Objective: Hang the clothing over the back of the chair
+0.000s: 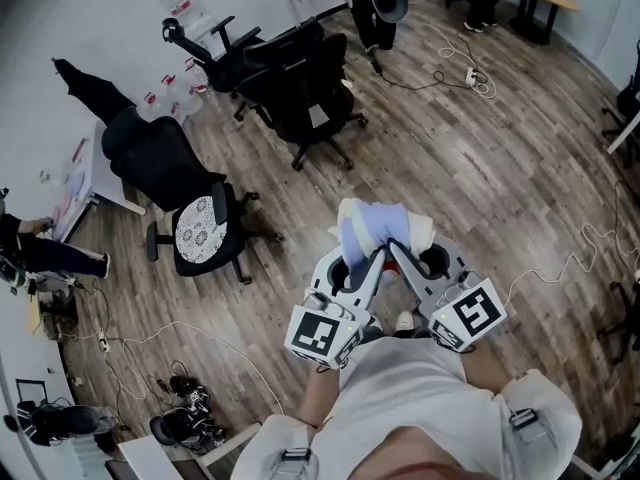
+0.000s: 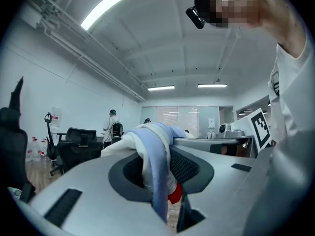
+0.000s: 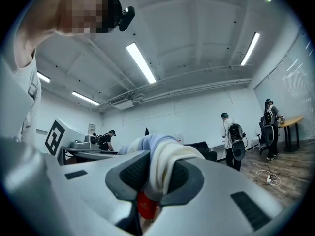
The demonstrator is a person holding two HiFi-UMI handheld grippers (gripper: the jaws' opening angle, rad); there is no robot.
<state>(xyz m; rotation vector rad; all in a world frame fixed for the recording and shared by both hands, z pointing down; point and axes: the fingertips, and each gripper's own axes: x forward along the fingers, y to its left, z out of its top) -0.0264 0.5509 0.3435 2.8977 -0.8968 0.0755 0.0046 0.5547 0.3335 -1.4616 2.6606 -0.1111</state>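
The wooden floor (image 1: 480,158) fills most of the head view, with white cables (image 1: 200,343) trailing across it. A black office chair (image 1: 160,158) stands well to the left of the grippers, with a patterned cushion (image 1: 196,230) on its seat and a bare backrest. More black chairs (image 1: 300,88) are grouped further off towards the top of the view.

The person (image 1: 420,408), in a white top, stands at the bottom of the head view and holds both grippers out in front, level and close together, with their tips angled towards each other.

The clothing (image 1: 375,230) is a bunched bundle of white and pale blue cloth. It is held up in the air between the two gripper tips, well apart from the cushioned chair and touching no chair at all.

The left gripper (image 1: 366,260) is partly closed and pinches a fold of the cloth. In the left gripper view, the blue and white fabric (image 2: 155,151) fills the gap between the dark pads and hangs down through it. The right gripper (image 1: 402,256) is closed more narrowly on another part of the same bundle. In the right gripper view, a white roll of the cloth (image 3: 165,163) sits squeezed between its pads.

In both gripper views, other people (image 3: 231,139) stand far back by the white wall.
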